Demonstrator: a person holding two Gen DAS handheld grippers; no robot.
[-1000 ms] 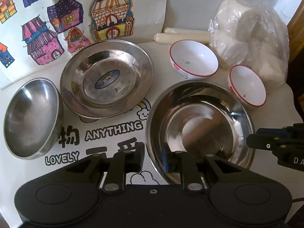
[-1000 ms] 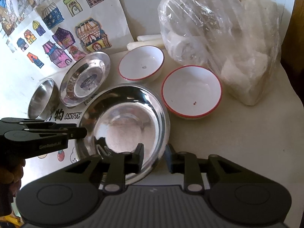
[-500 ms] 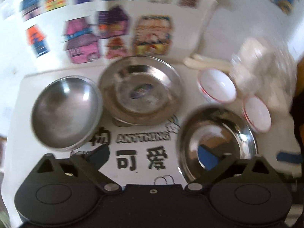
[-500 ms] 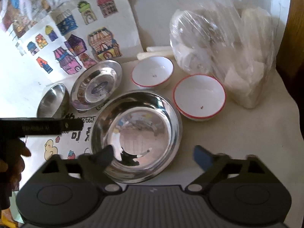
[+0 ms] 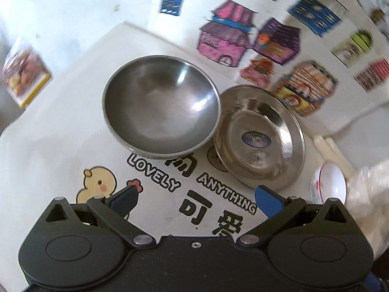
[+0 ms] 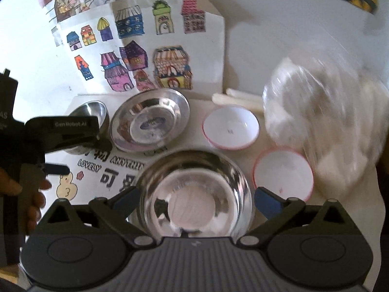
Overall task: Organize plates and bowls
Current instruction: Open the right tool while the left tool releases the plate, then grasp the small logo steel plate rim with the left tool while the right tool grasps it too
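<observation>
On the desk's printed cover, my left claw (image 5: pixel 194 197) is spread wide, empty, over the lettering. Steel bowl (image 5: pixel 161 104) sits just beyond it, touching the small steel plate (image 5: pixel 261 138). My right claw (image 6: pixel 194 200) is also spread, gripping nothing, above the large steel plate (image 6: pixel 194 194). Two red-rimmed bowls (image 6: pixel 231 127) stand toward the desk's right edge.

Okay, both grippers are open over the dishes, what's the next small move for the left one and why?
Probably ease the left gripper forward and down toward the near rim of the deep steel bowl. Its jaws stand wide with nothing between them, the bowl sits straight ahead beside the stickered steel plate, and nothing is stacked yet. The right gripper hangs open over the large steel plate.
</observation>
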